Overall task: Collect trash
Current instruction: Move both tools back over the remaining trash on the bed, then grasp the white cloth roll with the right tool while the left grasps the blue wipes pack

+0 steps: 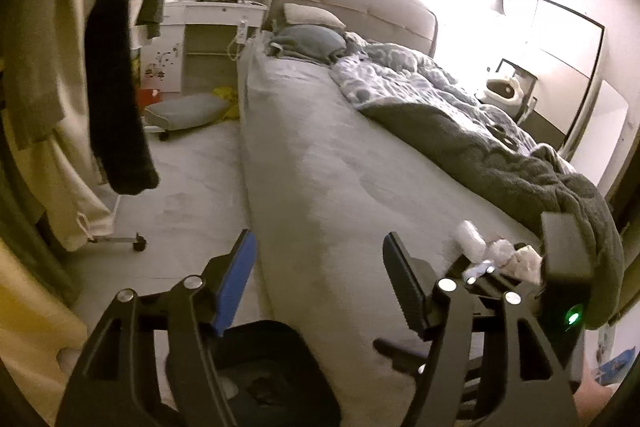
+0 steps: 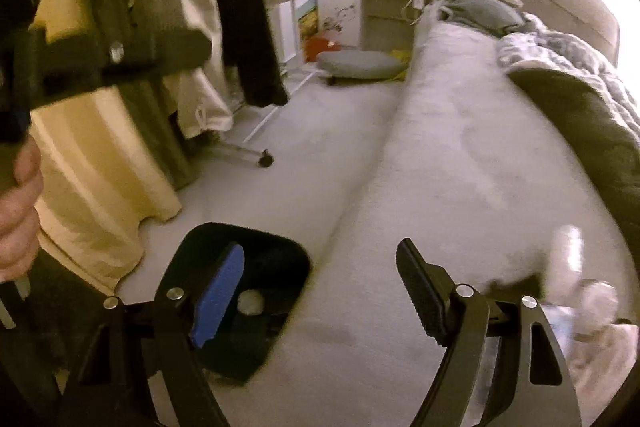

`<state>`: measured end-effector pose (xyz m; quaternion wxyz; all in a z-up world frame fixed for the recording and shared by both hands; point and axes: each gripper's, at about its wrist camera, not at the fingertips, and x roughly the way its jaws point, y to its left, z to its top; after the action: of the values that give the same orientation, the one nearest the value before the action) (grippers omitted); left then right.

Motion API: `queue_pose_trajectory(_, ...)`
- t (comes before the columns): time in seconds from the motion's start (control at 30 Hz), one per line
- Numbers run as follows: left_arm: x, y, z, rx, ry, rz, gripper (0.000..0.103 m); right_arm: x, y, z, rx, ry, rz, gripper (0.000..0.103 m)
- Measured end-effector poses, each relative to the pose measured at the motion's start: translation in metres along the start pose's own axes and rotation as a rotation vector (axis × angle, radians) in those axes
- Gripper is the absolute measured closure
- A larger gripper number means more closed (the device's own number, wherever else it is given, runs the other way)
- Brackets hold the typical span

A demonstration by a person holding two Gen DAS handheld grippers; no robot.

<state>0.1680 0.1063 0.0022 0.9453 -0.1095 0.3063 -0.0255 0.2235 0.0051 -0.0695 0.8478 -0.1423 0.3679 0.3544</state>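
Observation:
A black trash bin stands on the floor against the side of the bed, with one crumpled white wad inside; it also shows in the left wrist view. Crumpled white tissues lie on the grey bed sheet near the dark blanket; they appear blurred in the right wrist view. My left gripper is open and empty over the bed edge above the bin. My right gripper is open and empty between the bin and the tissues.
A clothes rack on wheels with hanging clothes fills the left. The bed carries a rumpled blanket and pillows. A white dressing table and a floor cushion sit at the far end.

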Motion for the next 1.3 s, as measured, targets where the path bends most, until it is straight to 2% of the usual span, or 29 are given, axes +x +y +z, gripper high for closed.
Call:
queue_pose_trajectory(0.6,0.045,-0.101,-0.019,0.115,0.072,-0.090,0.017,-0.075,-0.102,-0.039,0.138,-0.101,-0.153,0.023)
queue_pose_trajectory(0.93,0.066,-0.143,-0.034,0.167,0.135,-0.132,0.011,-0.088,-0.137,-0.070,0.206,-0.085,-0.199,0.022)
queue_pose_trajectory(1.3,0.090,-0.159,-0.047,0.137,0.219,-0.160,0.008,-0.083,-0.162,-0.095,0.268,-0.040,-0.223,0.022)
